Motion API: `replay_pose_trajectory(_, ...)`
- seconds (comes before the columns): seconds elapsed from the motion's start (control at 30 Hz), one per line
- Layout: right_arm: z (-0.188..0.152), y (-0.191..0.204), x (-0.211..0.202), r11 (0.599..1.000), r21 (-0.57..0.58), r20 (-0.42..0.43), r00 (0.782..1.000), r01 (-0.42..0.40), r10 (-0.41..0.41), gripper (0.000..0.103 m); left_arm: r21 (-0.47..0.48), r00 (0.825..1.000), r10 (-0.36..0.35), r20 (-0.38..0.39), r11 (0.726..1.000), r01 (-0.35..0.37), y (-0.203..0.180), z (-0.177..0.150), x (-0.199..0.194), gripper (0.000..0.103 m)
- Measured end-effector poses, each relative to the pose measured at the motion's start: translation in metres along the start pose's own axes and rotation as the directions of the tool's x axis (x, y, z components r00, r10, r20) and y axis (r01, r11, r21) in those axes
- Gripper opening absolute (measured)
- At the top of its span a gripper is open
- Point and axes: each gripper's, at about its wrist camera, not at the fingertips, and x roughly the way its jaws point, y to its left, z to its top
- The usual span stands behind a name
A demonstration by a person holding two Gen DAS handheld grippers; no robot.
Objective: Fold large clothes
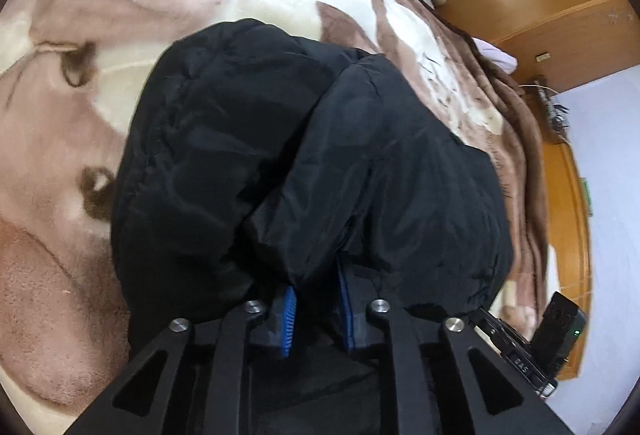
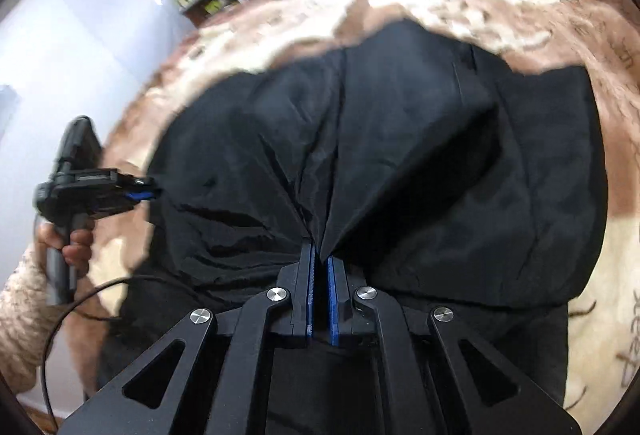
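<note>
Left wrist view is showing the brown bed blanket (image 1: 60, 139) with the black coat (image 1: 248, 139) lying on it. Both grippers, left gripper (image 1: 316, 275) and right gripper (image 2: 319, 255), are pinching coat edges with fingers pressed nearly together. Lifting both evenly should be keeping the fold straight. Only the right wrist view is showing the person's hand (image 2: 76, 247).
</note>
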Motion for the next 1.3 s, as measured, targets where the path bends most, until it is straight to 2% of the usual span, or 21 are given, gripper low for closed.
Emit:
replay_pose_trajectory(0.07, 0.003, -0.003, 0.000, 1.000, 0.020, 0.007, 1.000, -0.008, 0.007, 0.006, 0.054, 0.999, 0.033, 0.019, 0.998, -0.034, -0.009, -0.001, -0.004, 0.028)
replay_pose_trajectory(0.13, 0.005, -0.003, -0.007, 1.000, 0.019, 0.016, 1.000, -0.008, 0.007, 0.011, 0.088, 0.997, 0.071, 0.022, 0.993, -0.073, -0.012, -0.002, -0.008, 0.041)
replay_pose_trajectory(0.17, 0.005, -0.002, -0.012, 1.000, 0.014, 0.023, 1.000, 0.009, -0.009, 0.015, 0.091, 0.996, 0.084, 0.021, 0.992, -0.086, -0.014, -0.001, -0.011, 0.044)
replay_pose_trajectory(0.23, 0.006, -0.001, -0.027, 0.999, -0.003, 0.041, 0.998, 0.044, -0.044, 0.031, 0.098, 0.995, 0.091, 0.042, 0.991, -0.095, -0.018, -0.001, -0.023, 0.047)
replay_pose_trajectory(0.3, 0.005, -0.002, -0.058, 0.998, -0.011, 0.095, 0.994, 0.060, -0.059, 0.039, 0.112, 0.993, 0.099, 0.060, 0.988, -0.106, -0.025, -0.003, -0.037, 0.047)
replay_pose_trajectory(0.33, 0.002, -0.001, -0.073, 0.998, -0.010, 0.112, 0.991, 0.070, -0.068, 0.039, 0.121, 0.992, 0.106, 0.068, 0.986, -0.114, -0.027, -0.005, -0.044, 0.049)
replay_pose_trajectory(0.47, 0.002, 0.000, -0.146, 0.967, -0.082, 0.169, 0.960, 0.241, -0.225, 0.040, 0.148, 0.992, 0.104, 0.077, 0.982, -0.114, -0.036, -0.015, -0.074, 0.052)
replay_pose_trajectory(0.57, -0.007, 0.000, -0.221, 0.928, -0.101, 0.236, 0.915, 0.358, -0.327, 0.041, 0.188, 0.985, 0.135, 0.111, 0.970, -0.154, -0.046, -0.024, -0.097, 0.061)
replay_pose_trajectory(0.63, -0.015, -0.003, -0.272, 0.899, -0.090, 0.266, 0.880, 0.428, -0.393, 0.041, 0.207, 0.986, 0.125, 0.107, 0.967, -0.145, -0.051, -0.029, -0.107, 0.061)
replay_pose_trajectory(0.7, -0.024, -0.003, -0.315, 0.855, -0.094, 0.291, 0.835, 0.511, -0.467, 0.043, 0.220, 0.986, 0.124, 0.115, 0.964, -0.147, -0.056, -0.035, -0.119, 0.061)
replay_pose_trajectory(0.77, -0.033, -0.002, -0.354, 0.788, -0.099, 0.319, 0.769, 0.608, -0.554, 0.050, 0.273, 0.976, 0.151, 0.155, 0.943, -0.189, -0.065, -0.043, -0.128, 0.065)
replay_pose_trajectory(0.8, -0.038, -0.002, -0.366, 0.754, -0.092, 0.337, 0.733, 0.651, -0.591, 0.056, 0.287, 0.974, 0.156, 0.167, 0.937, -0.199, -0.070, -0.046, -0.128, 0.067)
replay_pose_trajectory(0.83, -0.040, -0.001, -0.367, 0.733, -0.083, 0.349, 0.708, 0.676, -0.614, 0.059, 0.293, 0.974, 0.152, 0.170, 0.936, -0.197, -0.072, -0.048, -0.127, 0.067)
replay_pose_trajectory(0.87, -0.041, -0.002, -0.364, 0.721, -0.069, 0.360, 0.691, 0.690, -0.627, 0.060, 0.287, 0.976, 0.145, 0.164, 0.939, -0.188, -0.073, -0.049, -0.124, 0.067)
replay_pose_trajectory(0.9, -0.041, -0.004, -0.353, 0.721, -0.051, 0.361, 0.686, 0.691, -0.632, 0.060, 0.268, 0.978, 0.141, 0.153, 0.947, -0.178, -0.073, -0.049, -0.120, 0.067)
replay_pose_trajectory(1.0, -0.037, -0.012, -0.304, 0.768, -0.045, 0.312, 0.739, 0.638, -0.596, 0.060, 0.260, 0.977, 0.151, 0.148, 0.948, -0.186, -0.079, -0.050, -0.103, 0.067)
replay_pose_trajectory(1.1, -0.033, -0.012, -0.231, 0.796, -0.058, 0.288, 0.773, 0.603, -0.565, 0.060, 0.242, 0.976, 0.147, 0.158, 0.953, -0.183, -0.083, -0.043, -0.086, 0.067)
replay_pose_trajectory(1.17, -0.025, -0.008, -0.178, 0.846, -0.063, 0.261, 0.827, 0.529, -0.497, 0.060, 0.239, 0.975, 0.139, 0.172, 0.955, -0.178, -0.087, -0.038, -0.075, 0.067)
replay_pose_trajectory(1.2, -0.021, -0.004, -0.157, 0.865, -0.068, 0.255, 0.847, 0.497, -0.467, 0.060, 0.248, 0.974, 0.140, 0.179, 0.951, -0.183, -0.090, -0.036, -0.069, 0.067)
replay_pose_trajectory(1.27, -0.012, 0.006, -0.120, 0.874, -0.092, 0.250, 0.861, 0.477, -0.443, 0.060, 0.270, 0.967, 0.176, 0.186, 0.937, -0.223, -0.097, -0.033, -0.053, 0.067)
replay_pose_trajectory(1.3, -0.006, 0.014, -0.099, 0.869, -0.115, 0.257, 0.859, 0.482, -0.442, 0.060, 0.289, 0.962, 0.197, 0.191, 0.925, -0.247, -0.101, -0.031, -0.045, 0.067)
